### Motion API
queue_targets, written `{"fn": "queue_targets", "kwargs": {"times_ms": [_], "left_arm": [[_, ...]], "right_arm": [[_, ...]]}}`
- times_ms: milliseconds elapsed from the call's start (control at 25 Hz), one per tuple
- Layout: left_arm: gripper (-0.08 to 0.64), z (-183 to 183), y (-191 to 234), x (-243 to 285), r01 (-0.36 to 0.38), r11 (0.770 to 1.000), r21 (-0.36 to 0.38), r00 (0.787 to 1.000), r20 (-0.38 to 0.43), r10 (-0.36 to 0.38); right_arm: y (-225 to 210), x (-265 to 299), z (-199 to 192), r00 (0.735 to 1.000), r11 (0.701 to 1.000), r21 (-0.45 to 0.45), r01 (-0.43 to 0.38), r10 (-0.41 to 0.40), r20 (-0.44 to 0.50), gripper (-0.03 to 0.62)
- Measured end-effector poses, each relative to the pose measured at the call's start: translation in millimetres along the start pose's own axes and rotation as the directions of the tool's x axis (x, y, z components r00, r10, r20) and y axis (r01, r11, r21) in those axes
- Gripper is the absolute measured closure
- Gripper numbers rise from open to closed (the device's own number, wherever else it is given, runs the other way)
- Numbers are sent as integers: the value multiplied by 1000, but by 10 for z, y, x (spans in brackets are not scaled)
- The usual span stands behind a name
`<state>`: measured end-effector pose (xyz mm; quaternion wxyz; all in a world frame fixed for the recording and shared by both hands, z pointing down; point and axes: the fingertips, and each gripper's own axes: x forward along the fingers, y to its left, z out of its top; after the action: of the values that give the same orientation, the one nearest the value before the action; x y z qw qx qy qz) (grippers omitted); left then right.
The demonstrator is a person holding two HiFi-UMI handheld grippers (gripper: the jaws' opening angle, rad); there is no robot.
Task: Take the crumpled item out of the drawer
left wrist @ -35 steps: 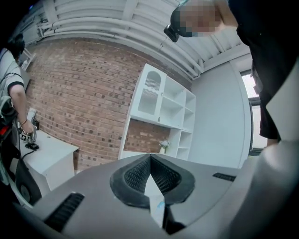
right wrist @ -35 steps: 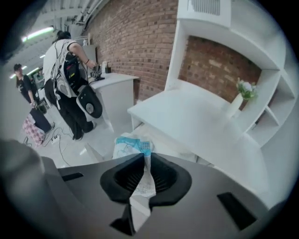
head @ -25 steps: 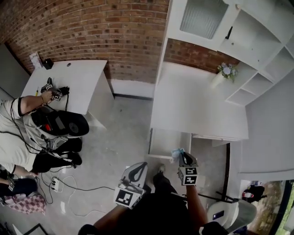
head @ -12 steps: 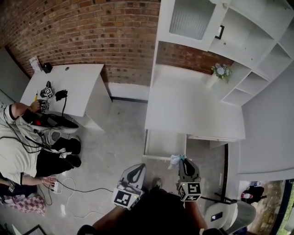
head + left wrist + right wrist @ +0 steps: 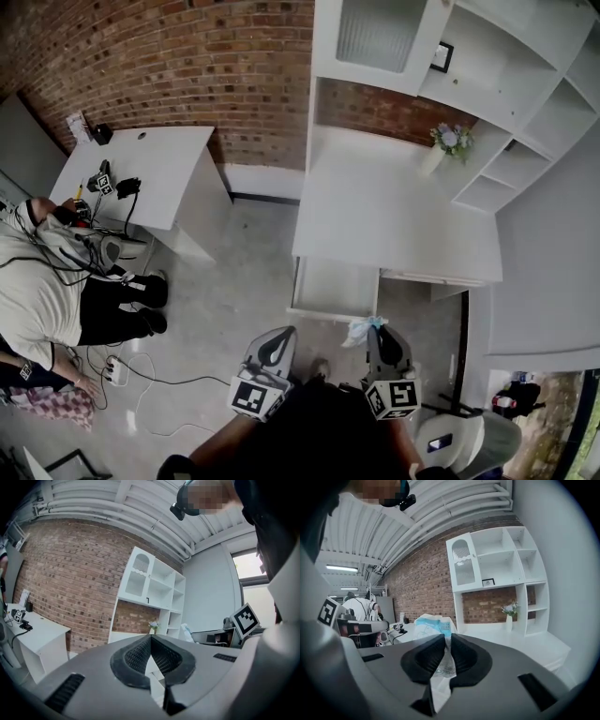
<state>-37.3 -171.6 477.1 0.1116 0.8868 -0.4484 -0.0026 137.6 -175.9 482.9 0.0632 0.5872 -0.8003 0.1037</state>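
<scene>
Head view: the right tongs (image 5: pixel 379 328) hold the crumpled item (image 5: pixel 359 330) just outside the open drawer (image 5: pixel 336 287), with the left tongs (image 5: pixel 281 337) beside them. Left gripper view: the left tongs (image 5: pixel 151 638) are pressed together, with nothing inside. Right gripper view: the right tongs (image 5: pixel 447 637) pinch the white and blue crumpled item (image 5: pixel 432 623).

crumpled item (image 5: pixel 361 329) wht+blue print | drawer (image 5: pixel 333 286) wht | wall (image 5: pixel 187 66) red brick | floor (image 5: pixel 234 272) gry

Overhead view; gripper views facing shelves (image 5: pixel 159 585)
</scene>
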Motion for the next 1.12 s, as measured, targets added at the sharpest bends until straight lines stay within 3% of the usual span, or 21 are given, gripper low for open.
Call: {"fn": "queue_targets", "kwargs": {"times_ms": [720, 1000, 1120], "left_arm": [[543, 46, -152, 47, -4, 999, 42, 1000, 23, 3], [543, 40, -175, -13, -17, 999, 31, 1000, 11, 16], [543, 122, -203, -14, -11, 1000, 18, 999, 45, 10]], "right_arm": [[-74, -93, 114, 999, 1000, -10, -8, 9, 43, 537], [-46, -154, 133, 998, 1000, 16, -22, 21, 57, 537], [-20, -161, 147, 997, 999, 17, -34, 33, 71, 537]]}}
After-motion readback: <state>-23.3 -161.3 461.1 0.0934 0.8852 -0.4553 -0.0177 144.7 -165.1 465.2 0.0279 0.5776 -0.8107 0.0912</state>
